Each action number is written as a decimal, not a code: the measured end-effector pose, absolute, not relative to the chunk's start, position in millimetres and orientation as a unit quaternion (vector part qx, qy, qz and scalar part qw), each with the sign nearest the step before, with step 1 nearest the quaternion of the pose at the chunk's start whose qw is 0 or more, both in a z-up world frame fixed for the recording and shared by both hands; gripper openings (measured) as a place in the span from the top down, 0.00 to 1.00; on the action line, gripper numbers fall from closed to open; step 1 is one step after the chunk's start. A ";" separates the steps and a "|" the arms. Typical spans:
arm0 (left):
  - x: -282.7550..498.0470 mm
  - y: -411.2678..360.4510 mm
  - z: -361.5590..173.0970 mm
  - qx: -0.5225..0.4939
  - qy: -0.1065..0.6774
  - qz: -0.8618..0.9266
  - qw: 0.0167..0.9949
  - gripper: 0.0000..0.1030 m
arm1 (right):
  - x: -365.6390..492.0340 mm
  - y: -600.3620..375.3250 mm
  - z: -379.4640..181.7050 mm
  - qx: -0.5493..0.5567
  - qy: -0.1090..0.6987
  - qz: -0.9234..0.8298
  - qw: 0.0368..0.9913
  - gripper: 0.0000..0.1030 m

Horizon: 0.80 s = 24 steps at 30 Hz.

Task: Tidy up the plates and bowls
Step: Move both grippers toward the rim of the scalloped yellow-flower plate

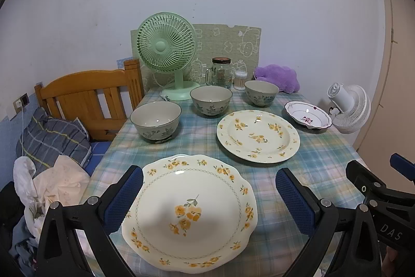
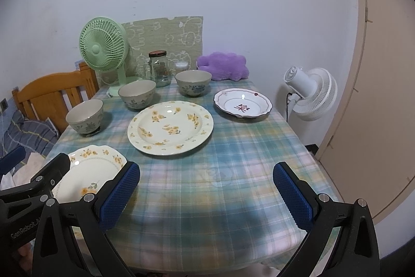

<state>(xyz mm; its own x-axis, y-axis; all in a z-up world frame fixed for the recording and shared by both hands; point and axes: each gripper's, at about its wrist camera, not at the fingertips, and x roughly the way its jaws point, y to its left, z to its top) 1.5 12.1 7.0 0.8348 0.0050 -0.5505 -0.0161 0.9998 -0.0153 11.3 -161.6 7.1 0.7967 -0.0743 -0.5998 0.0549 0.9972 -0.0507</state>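
A scalloped cream plate [image 1: 190,212] with yellow flowers lies at the table's near left, under my open left gripper [image 1: 208,195], which hovers above it with nothing held. A round yellow-flowered plate [image 1: 258,135] [image 2: 170,127] sits mid-table. A white plate [image 1: 308,116] [image 2: 242,102] with a red flower lies at the far right. Three grey-green bowls stand in a curve behind: left bowl [image 1: 155,121] [image 2: 85,116], middle bowl [image 1: 211,100] [image 2: 137,93], right bowl [image 1: 261,92] [image 2: 193,82]. My right gripper [image 2: 206,190] is open over bare plaid cloth; the scalloped plate [image 2: 90,173] shows at its left.
A green fan [image 1: 166,48], a glass jar [image 1: 221,73], a cotton-swab tub [image 1: 240,81] and a purple cushion [image 1: 278,78] line the back of the table. A white fan [image 2: 311,92] stands off the right edge. A wooden bed frame [image 1: 90,95] with bedding lies left.
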 end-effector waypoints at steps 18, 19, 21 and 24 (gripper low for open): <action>2.3 14.2 7.9 -0.010 0.287 0.006 0.958 0.01 | 10.2 -160.2 6.4 -0.016 0.318 -0.032 0.947 0.00; 2.8 14.6 8.1 -0.010 0.287 0.006 0.958 0.01 | 10.3 -160.3 6.4 -0.016 0.318 -0.033 0.947 0.00; 2.2 14.6 8.0 -0.010 0.286 0.006 0.958 0.01 | 10.3 -160.5 6.4 -0.016 0.318 -0.033 0.947 0.00; 1.9 14.4 7.7 -0.010 0.287 0.006 0.958 0.01 | 10.2 -160.3 6.6 -0.016 0.318 -0.033 0.947 0.00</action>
